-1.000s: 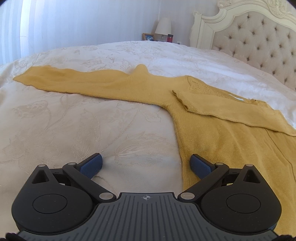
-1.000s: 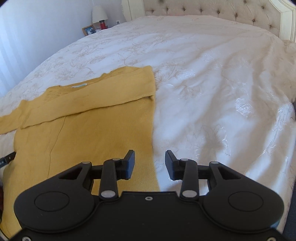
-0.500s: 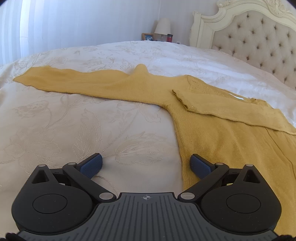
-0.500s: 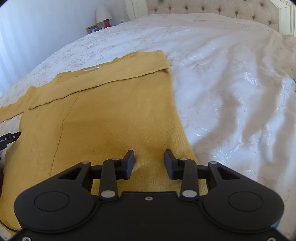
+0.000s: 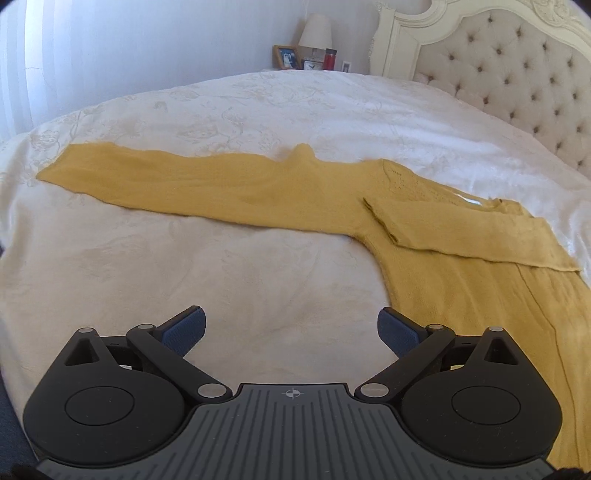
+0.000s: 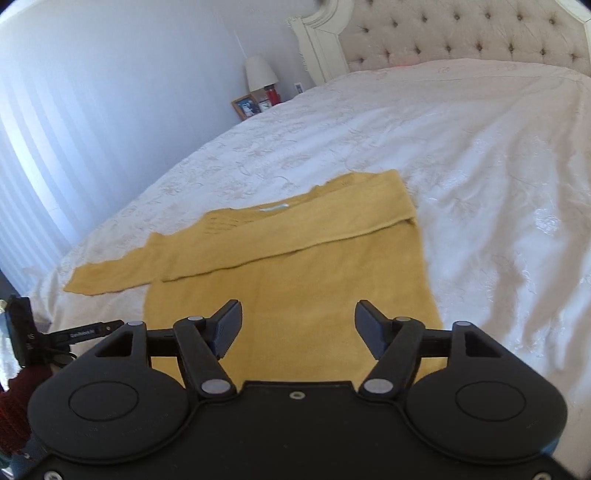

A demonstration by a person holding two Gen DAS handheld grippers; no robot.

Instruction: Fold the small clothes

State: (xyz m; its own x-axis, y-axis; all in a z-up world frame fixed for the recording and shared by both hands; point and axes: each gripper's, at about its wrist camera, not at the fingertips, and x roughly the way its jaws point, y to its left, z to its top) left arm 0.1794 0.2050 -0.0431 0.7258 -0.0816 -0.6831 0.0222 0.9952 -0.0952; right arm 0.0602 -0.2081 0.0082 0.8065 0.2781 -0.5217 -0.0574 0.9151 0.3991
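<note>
A mustard yellow knit sweater (image 5: 461, 280) lies flat on the white bedspread (image 5: 258, 280). One sleeve (image 5: 192, 184) stretches out to the left; the other sleeve (image 6: 295, 236) is folded across the chest. My left gripper (image 5: 291, 328) is open and empty over bare bedspread, just left of the sweater's body and below the outstretched sleeve. My right gripper (image 6: 298, 325) is open and empty, above the sweater's lower body (image 6: 295, 295). The sweater's hem is hidden behind the gripper in both views.
A tufted cream headboard (image 5: 517, 74) stands at the far right. A nightstand with a lamp (image 5: 314, 33), a photo frame (image 5: 286, 57) and a red cup sits beyond the bed. The left gripper's side (image 6: 26, 332) shows at the right view's left edge.
My right gripper has opened wider and tilted up and pulled back, so more of the sweater and wall shows. My left gripper has shifted slightly left, off the sweater's edge.
</note>
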